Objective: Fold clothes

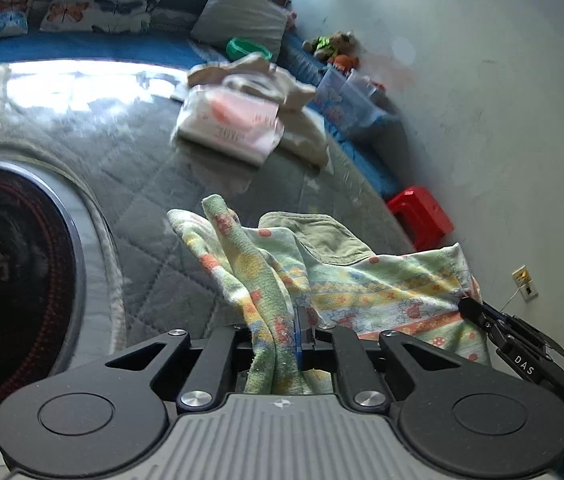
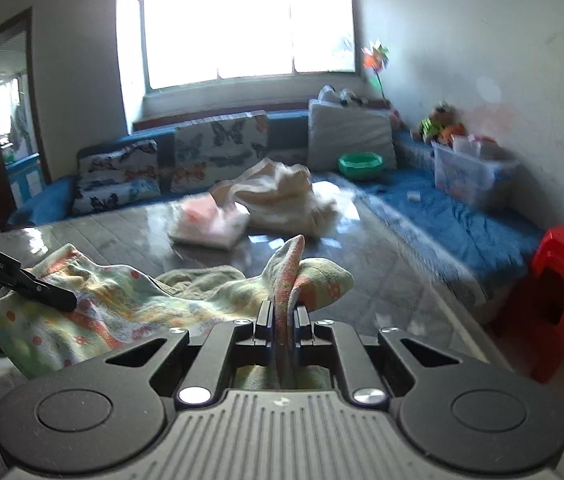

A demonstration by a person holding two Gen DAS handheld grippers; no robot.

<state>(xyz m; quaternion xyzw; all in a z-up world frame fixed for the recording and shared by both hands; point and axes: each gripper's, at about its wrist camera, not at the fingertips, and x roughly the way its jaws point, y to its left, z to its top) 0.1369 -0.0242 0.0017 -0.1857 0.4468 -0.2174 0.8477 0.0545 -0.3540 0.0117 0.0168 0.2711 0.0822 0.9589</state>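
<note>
fingers (image 1: 301, 320) pinching bunched, floral-print towel (image 1: 381, 284)

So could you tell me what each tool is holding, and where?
Both grip the patterned towel: left tool and right tool each pinch a bunched edge.

Motion blur smears the folded pink-and-white garment (image 2: 208, 222) and cream heap (image 2: 285, 196) behind; my left tongs (image 1: 282, 332) vanish under the patterned towel (image 1: 381, 292), whose near end runs off-frame.

right gripper (image 1: 466, 307) side: "DAS"
left gripper (image 2: 68, 303) side: "GenRobot.AI", blurry
round dark panel (image 1: 10, 276): red characters, only "方" legible
</note>
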